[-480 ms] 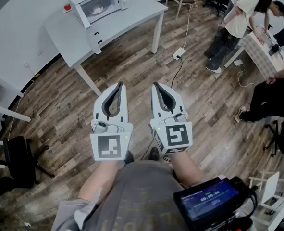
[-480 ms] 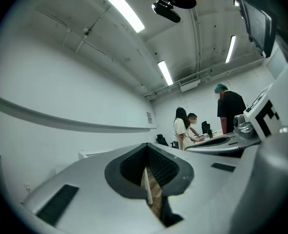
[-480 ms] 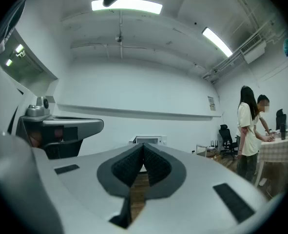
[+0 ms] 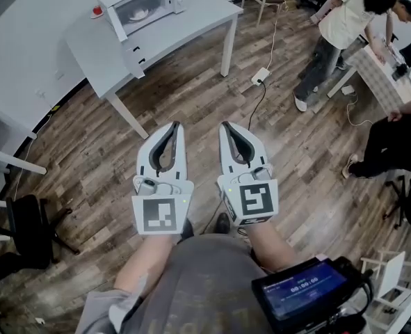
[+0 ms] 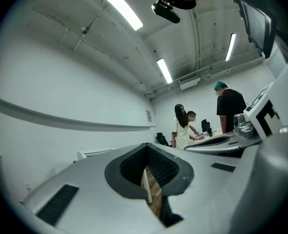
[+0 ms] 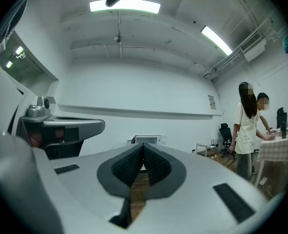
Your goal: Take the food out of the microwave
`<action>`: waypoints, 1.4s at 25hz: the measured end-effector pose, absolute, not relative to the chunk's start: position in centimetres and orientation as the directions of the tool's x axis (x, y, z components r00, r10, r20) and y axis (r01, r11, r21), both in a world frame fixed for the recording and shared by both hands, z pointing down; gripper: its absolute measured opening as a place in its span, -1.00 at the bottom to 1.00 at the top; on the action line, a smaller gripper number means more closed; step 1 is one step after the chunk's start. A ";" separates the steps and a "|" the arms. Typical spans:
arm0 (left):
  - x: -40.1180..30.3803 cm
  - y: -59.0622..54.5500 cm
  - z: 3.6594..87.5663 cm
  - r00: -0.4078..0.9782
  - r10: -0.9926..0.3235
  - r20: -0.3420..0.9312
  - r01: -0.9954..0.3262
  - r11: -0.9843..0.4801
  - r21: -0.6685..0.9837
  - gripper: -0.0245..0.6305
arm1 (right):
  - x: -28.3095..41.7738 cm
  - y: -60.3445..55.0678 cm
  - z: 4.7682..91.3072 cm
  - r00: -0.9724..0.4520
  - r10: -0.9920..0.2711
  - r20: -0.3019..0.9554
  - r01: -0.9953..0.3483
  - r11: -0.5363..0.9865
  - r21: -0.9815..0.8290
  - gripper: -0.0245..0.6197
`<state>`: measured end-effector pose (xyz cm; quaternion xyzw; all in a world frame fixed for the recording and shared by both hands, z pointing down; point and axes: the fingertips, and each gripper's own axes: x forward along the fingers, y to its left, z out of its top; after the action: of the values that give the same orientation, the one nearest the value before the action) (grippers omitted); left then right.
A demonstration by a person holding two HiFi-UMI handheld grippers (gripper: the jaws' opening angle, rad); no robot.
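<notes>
Left gripper point(image 4: 175, 126) has its jaws closed tip to tip with nothing between them; only floor shows through the gap behind the tips. Right gripper point(image 4: 225, 125) is likewise fully closed and empty. Both are held side by side, roughly level, above the wooden floor point(image 4: 191, 110) and well apart from the task area. The food point(image 4: 141, 14) shows as a pale item inside the microwave point(image 4: 147, 1), too small to identify further. The microwave stands at the far edge of the white tabletop point(image 4: 198, 21), toward its left corner and next to the wall. A small red object point(image 4: 96, 10) lies on the tabletop just beside the microwave, on its left. A power strip point(image 4: 259, 76) with a cable lies on the floor near the tabletop's right leg. Two persons point(image 4: 344, 26) stand at another table at the far right.
</notes>
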<state>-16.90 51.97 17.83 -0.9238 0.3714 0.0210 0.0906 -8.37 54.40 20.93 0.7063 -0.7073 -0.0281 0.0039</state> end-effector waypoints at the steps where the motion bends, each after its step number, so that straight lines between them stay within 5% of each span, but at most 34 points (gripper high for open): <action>1: -16.5 52.0 18.0 0.721 -0.685 -0.101 -0.692 -0.705 -0.153 -0.91 | -8.0 54.5 21.0 -0.004 -0.999 -0.035 -0.999 0.003 0.038 -0.90; 19: -10.2 49.4 20.4 0.668 -0.742 -0.057 -0.740 -0.652 -0.167 -0.91 | -2.0 50.9 23.6 -0.113 -0.994 -0.002 -0.993 0.113 -0.012 -0.90; 35: -6.4 30.1 20.6 0.702 -0.709 -0.063 -0.709 -0.688 -0.156 -0.91 | 1.5 31.5 23.8 -0.079 -0.997 0.006 -0.997 0.079 -0.013 -0.90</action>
<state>-6.38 30.13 20.58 -0.9187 0.3859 -0.0011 0.0843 1.52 31.55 23.82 0.6785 -0.7346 0.0069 -0.0022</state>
